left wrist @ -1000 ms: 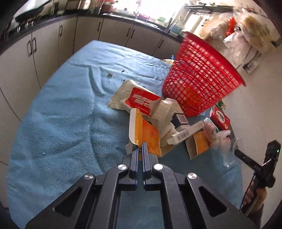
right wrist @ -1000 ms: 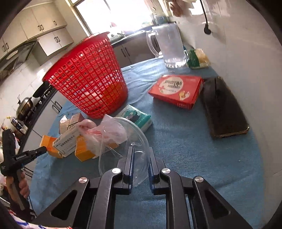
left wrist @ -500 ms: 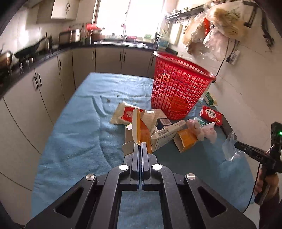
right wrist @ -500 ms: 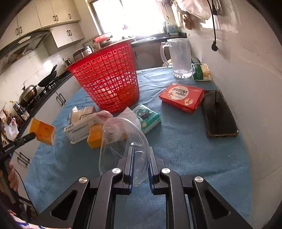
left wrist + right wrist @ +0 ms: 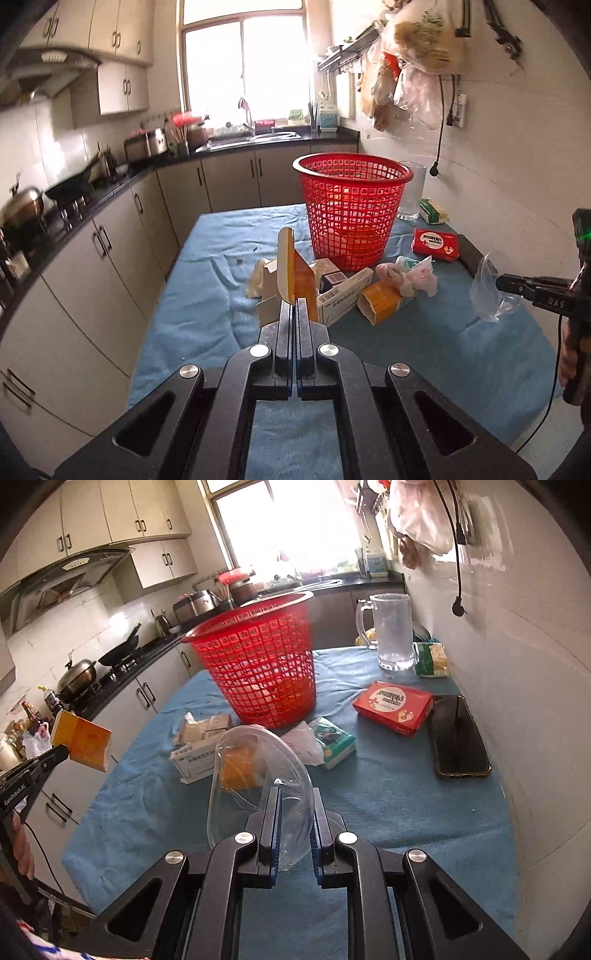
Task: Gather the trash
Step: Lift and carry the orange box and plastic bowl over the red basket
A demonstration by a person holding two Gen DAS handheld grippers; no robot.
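My left gripper is shut on an orange-and-white carton, held up above the blue cloth; it also shows in the right wrist view. My right gripper is shut on a clear plastic lid, seen from the left wrist view as a crumpled clear piece. A red mesh basket stands upright beyond both, also in the right wrist view. A pile of trash lies before it: a white box, an orange carton, a pink-white plastic wad.
A blue cloth covers the table. On it lie a red box, a black phone, a green tissue pack, a glass pitcher and a wrapped pack. Cabinets and a stove run along the left.
Both grippers have risen and tilted up from the table, carrying the orange carton and the clear lid; the basket now appears upright and farther off.
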